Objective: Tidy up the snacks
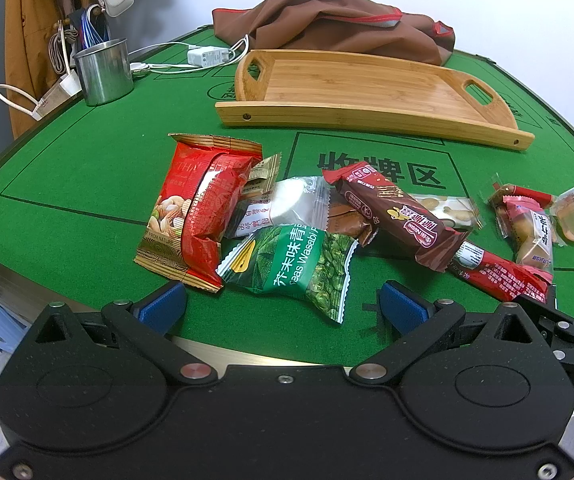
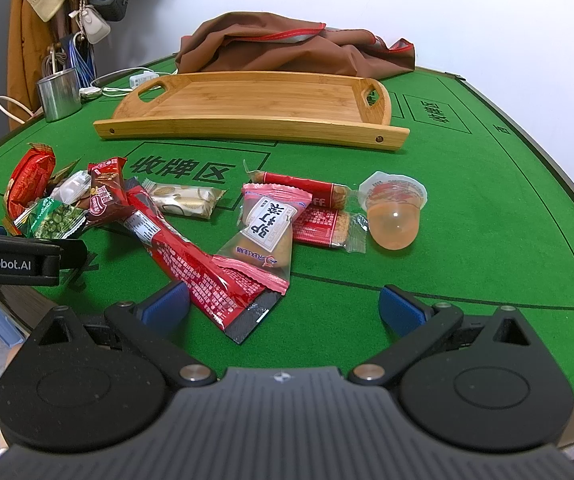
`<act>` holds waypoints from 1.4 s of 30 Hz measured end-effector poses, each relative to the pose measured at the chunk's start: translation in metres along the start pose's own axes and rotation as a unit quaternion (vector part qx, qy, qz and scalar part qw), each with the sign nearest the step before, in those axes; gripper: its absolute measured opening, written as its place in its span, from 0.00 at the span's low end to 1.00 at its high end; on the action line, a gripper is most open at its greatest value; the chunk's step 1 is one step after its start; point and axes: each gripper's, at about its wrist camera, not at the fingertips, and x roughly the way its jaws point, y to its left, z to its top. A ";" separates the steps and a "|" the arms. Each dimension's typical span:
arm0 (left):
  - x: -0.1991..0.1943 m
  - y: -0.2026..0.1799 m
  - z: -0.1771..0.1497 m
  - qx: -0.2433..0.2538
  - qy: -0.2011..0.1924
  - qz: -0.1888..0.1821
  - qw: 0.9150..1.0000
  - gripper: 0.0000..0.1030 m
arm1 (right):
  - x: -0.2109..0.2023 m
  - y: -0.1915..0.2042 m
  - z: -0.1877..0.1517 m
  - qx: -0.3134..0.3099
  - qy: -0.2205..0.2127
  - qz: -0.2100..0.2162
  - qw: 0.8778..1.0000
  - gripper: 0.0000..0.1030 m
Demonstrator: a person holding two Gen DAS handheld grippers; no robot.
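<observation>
Several snack packets lie in a loose pile on the green table. In the left wrist view I see a red nut bag (image 1: 195, 212), a green wasabi pea packet (image 1: 291, 268) and a brown chocolate bar (image 1: 395, 216). My left gripper (image 1: 283, 306) is open and empty just before the pea packet. In the right wrist view a long red packet (image 2: 199, 264), a pink pastry packet (image 2: 265, 232) and a jelly cup (image 2: 393, 210) lie ahead. My right gripper (image 2: 283, 306) is open and empty near the long red packet's end. An empty bamboo tray (image 1: 351, 88) (image 2: 255, 104) sits behind the pile.
A steel cup (image 1: 105, 70) stands at the back left beside a white charger and cable (image 1: 207, 56). A brown cloth bag (image 1: 335, 24) lies behind the tray. Coats and bags hang at the far left. The table's front edge (image 1: 223, 354) is just under my grippers.
</observation>
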 end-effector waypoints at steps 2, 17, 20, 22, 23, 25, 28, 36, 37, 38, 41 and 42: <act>0.000 0.000 0.000 0.000 0.000 0.000 1.000 1.00 | 0.000 0.000 0.000 0.000 0.000 0.000 1.000 1.00; 0.000 0.000 0.000 0.000 -0.001 0.001 1.000 1.00 | 0.000 0.000 0.000 -0.001 0.001 0.000 1.000 1.00; 0.000 0.001 0.000 0.000 -0.002 0.001 1.000 1.00 | 0.001 -0.002 0.001 -0.001 0.001 0.000 1.000 1.00; 0.000 0.000 0.000 0.000 -0.002 0.001 1.000 1.00 | -0.002 -0.003 0.002 -0.001 0.000 0.000 1.000 1.00; 0.000 0.000 0.000 0.000 -0.002 0.001 1.000 1.00 | -0.002 -0.003 0.002 -0.001 0.000 0.001 1.000 1.00; 0.000 0.000 -0.001 0.000 -0.002 0.001 1.000 1.00 | -0.002 -0.003 0.000 -0.003 0.000 0.001 1.000 1.00; 0.000 0.000 -0.001 0.000 -0.002 0.001 1.000 1.00 | 0.000 -0.001 0.002 -0.004 0.002 0.003 1.000 1.00; 0.000 0.000 -0.001 0.000 -0.002 0.001 1.000 1.00 | 0.001 0.000 0.000 -0.008 0.001 0.006 1.000 1.00; -0.001 0.000 -0.001 0.000 -0.002 0.001 1.000 1.00 | 0.001 0.001 0.000 -0.009 0.002 0.005 1.000 1.00; 0.000 0.000 -0.001 0.000 -0.003 0.001 1.000 1.00 | 0.001 0.001 0.001 -0.011 0.002 0.003 1.000 1.00; 0.000 0.000 -0.001 0.004 -0.004 -0.003 1.000 1.00 | 0.001 0.003 0.002 -0.010 0.007 -0.001 1.000 1.00; 0.003 0.000 -0.003 0.006 -0.005 -0.005 1.000 1.00 | 0.001 0.004 0.003 -0.010 0.009 -0.002 1.000 1.00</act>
